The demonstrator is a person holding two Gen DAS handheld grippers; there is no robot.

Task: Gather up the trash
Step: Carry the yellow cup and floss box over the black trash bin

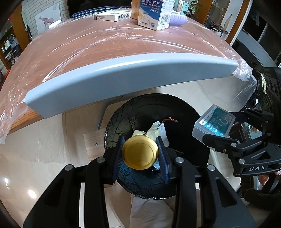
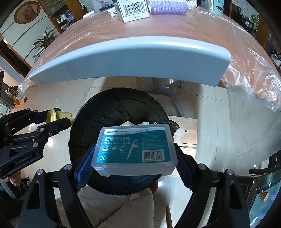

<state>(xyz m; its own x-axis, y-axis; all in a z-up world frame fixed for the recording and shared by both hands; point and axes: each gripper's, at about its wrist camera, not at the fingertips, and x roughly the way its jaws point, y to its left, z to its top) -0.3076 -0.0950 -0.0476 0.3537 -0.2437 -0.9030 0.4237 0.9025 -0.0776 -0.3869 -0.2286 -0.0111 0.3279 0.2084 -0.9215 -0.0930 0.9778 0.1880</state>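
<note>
My left gripper (image 1: 140,154) is shut on a round yellow cap-like container (image 1: 140,153), held over the black-lined trash bin (image 1: 175,112) on the floor. From the right wrist view the same yellow container (image 2: 59,116) shows at the left in the left gripper (image 2: 58,119). My right gripper (image 2: 135,157) is shut on a clear dental floss box (image 2: 135,149) with a teal label, above the bin (image 2: 119,108). In the left wrist view that floss box (image 1: 213,123) hangs over the bin's right rim. Crumpled paper (image 1: 156,129) lies inside the bin.
A wooden table (image 1: 105,45) under plastic film, with a grey front edge (image 1: 131,77), stands beyond the bin. On its far side are medicine boxes (image 1: 154,14) and a purple roll (image 2: 166,7). A wooden board (image 2: 186,133) lies on the tiled floor beside the bin.
</note>
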